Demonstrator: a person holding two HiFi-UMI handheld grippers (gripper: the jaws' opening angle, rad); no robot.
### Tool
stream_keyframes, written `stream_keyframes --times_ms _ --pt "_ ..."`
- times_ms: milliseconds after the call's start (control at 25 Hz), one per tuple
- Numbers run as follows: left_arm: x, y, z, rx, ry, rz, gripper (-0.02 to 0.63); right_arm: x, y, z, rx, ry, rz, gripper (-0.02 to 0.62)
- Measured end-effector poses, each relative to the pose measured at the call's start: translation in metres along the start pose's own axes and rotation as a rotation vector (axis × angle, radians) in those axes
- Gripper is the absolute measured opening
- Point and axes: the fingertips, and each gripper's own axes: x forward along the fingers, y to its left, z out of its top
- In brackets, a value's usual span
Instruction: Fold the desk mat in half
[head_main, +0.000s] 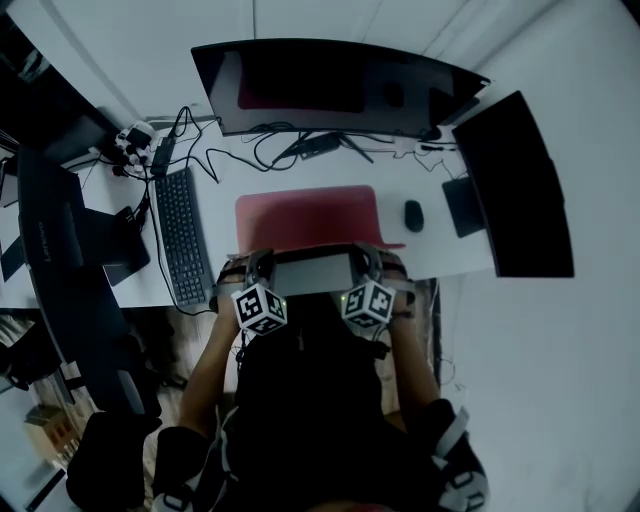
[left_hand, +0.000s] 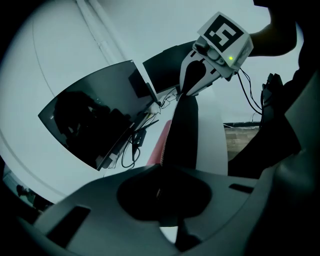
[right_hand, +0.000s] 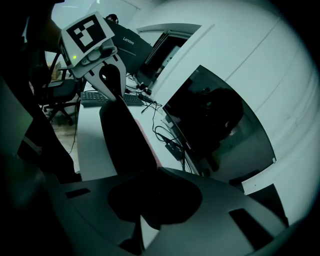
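Left gripper (head_main: 260, 262) and right gripper (head_main: 368, 258): each clenched on a near corner of the desk mat (head_main: 305, 218). Near edge held up between them, dark underside showing. Far part, red, lies flat on desk (head_main: 222, 205), in front of monitor (head_main: 330, 90).

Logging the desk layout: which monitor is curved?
The wide monitor straight behind the red mat; its front edge bows, while the right monitor is flat and angled.
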Motion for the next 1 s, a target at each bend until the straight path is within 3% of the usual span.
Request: stream_keyframes --times_ms 400,800,1000 --pt "0.047 0.071 0.015 -0.046 -0.013 0.12 0.02 0.059 -0.058 0.023 -0.001 -0.021 -0.055 0.02" --pt "0.12 0.124 0.014 -0.071 0.065 0.21 0.021 0.144 -0.098 0.035 0.017 -0.015 -0.036 0.02" --pt "0.162 0.136 0.002 -0.092 0.109 0.218 0.021 0.195 -0.101 0.029 0.004 0.001 -0.024 0.02"
